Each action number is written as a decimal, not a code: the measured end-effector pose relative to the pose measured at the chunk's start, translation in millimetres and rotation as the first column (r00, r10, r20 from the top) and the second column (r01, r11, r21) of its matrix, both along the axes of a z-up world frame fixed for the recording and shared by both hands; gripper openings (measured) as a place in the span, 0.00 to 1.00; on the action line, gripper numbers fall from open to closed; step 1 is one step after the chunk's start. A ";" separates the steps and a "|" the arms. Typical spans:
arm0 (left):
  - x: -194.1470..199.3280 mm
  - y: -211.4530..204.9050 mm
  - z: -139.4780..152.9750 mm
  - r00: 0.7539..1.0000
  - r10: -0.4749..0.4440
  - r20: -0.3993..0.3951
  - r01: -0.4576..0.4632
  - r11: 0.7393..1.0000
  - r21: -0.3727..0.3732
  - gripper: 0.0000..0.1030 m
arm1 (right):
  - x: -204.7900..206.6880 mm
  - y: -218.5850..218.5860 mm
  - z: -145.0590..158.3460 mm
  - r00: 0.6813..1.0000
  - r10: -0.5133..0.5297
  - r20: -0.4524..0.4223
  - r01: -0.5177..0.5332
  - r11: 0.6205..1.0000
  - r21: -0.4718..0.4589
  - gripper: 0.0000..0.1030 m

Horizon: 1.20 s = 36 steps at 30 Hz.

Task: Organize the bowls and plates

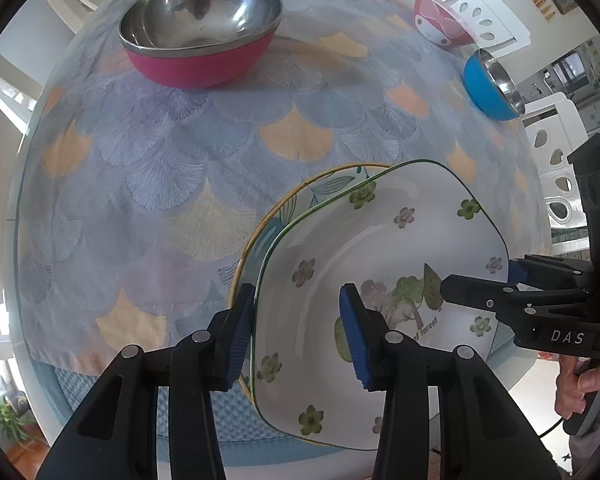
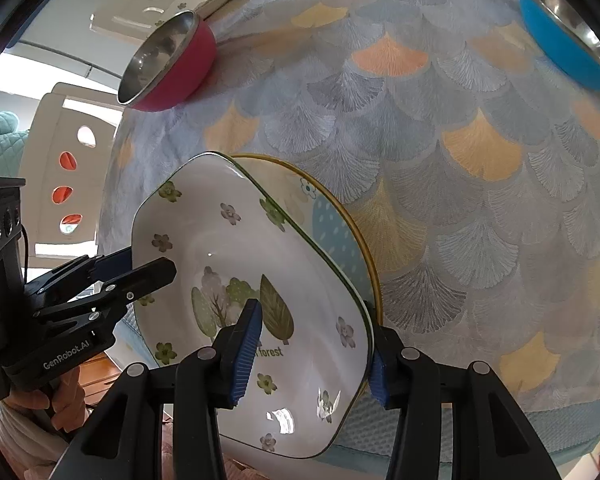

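Square floral white plate (image 1: 380, 248) sits on round yellow-rimmed plate (image 1: 260, 236); both grippers' jaws spread astride its rim. Pink steel bowl (image 1: 200, 32), blue bowl (image 1: 490, 84), red bowl (image 1: 444, 20) beyond it unsorted.

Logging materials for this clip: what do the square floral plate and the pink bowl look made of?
Square floral plate: likely glazed ceramic, glossy white with sharp window glints and printed flowers. Pink bowl: brushed metal inside, probably stainless steel, with blurred reflections; matte pink outer shell, plastic or painted, cannot tell.

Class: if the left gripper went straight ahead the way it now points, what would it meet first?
The square flowered plate, whose edge already lies between the left gripper fingers. Past that plate comes patterned tablecloth; the pink bowl sits farther off, though depth is unclear.
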<state>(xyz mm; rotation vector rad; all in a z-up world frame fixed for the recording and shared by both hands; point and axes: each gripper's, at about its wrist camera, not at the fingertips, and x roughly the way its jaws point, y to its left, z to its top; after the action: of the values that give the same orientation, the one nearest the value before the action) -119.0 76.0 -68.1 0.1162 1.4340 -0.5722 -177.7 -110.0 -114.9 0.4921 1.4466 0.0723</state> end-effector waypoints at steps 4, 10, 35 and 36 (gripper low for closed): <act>-4.9 -6.4 2.0 0.999 -0.029 0.029 0.027 0.998 0.048 0.40 | 5.0 7.5 -0.3 0.999 -0.002 -0.039 0.001 0.999 -0.034 0.47; -5.7 -7.3 2.9 0.999 -0.032 0.040 0.029 0.997 0.067 0.40 | 8.4 11.9 -1.7 0.999 -0.005 -0.042 0.003 0.999 -0.045 0.49; -10.3 4.8 14.1 0.997 0.015 0.079 -0.022 0.995 0.093 0.40 | 6.5 10.3 8.2 1.000 -0.025 -0.002 0.025 0.992 -0.121 0.50; -10.3 5.7 13.2 0.997 0.018 0.076 -0.025 0.995 0.095 0.40 | 6.1 8.8 7.6 1.000 -0.026 -0.004 0.025 0.992 -0.120 0.50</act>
<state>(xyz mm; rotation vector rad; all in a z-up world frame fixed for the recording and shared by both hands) -129.3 81.6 -54.9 0.1966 1.3884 -0.4764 -171.6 -101.1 -107.4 0.4124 1.4402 -0.0359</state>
